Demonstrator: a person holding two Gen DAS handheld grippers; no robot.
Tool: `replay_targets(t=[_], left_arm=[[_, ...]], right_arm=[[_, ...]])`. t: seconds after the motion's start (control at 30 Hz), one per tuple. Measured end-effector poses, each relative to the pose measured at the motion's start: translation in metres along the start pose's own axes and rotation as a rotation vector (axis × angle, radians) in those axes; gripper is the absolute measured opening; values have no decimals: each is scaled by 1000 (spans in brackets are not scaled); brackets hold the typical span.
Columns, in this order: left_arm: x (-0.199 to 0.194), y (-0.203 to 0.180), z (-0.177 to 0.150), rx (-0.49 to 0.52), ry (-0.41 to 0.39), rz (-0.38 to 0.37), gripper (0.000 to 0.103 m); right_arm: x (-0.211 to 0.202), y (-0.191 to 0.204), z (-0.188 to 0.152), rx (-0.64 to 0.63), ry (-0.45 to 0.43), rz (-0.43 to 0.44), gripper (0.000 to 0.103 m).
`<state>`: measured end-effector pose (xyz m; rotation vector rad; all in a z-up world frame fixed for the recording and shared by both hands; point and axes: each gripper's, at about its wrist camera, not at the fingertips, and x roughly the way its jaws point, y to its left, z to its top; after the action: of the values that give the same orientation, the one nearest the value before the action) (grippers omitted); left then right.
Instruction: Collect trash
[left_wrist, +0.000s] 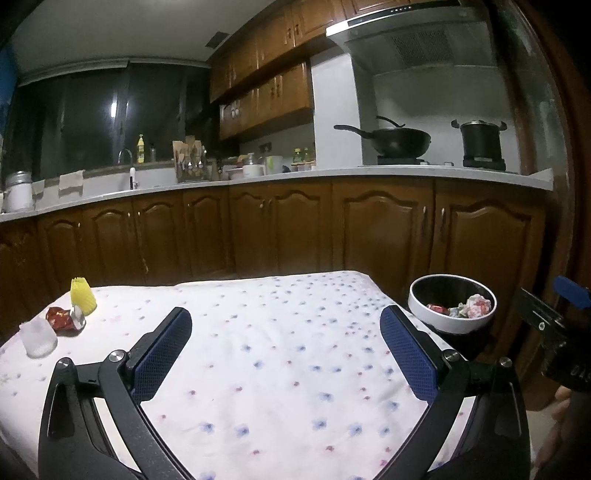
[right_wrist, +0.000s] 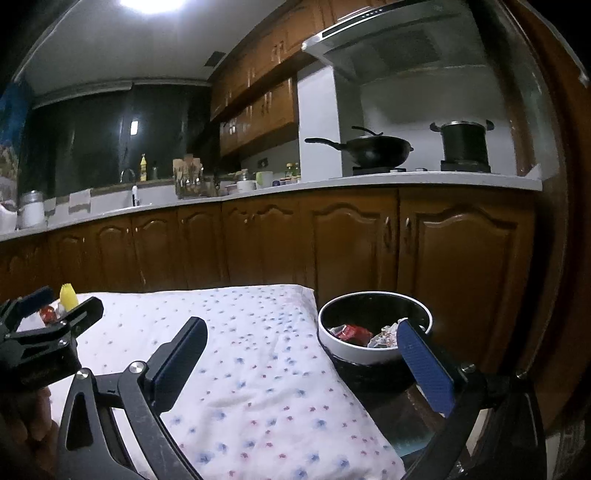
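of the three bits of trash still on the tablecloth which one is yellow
The yellow pleated paper cupcake liner, farthest back at the table's far left corner. The crumpled red foil wrapper sits just in front of it, and the frosted translucent plastic cup is nearest.

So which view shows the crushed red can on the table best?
The left wrist view: the crushed red can lies unobstructed between the yellow cup and the frosted cup. In the right wrist view only a red sliver shows behind the left gripper.

Left tool (left_wrist: 286, 325) spread wide, nothing gripped; right tool (right_wrist: 303, 338) likewise (both level, pointing forward).
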<state>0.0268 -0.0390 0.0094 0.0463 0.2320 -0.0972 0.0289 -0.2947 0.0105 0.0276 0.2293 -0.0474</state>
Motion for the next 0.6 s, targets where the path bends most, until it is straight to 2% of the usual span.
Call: replay_targets(t=[0.6], left_arm=[[-1,1,-2,-10,12,3,103]], right_arm=[[-2,1,0,-6,12,11,103]])
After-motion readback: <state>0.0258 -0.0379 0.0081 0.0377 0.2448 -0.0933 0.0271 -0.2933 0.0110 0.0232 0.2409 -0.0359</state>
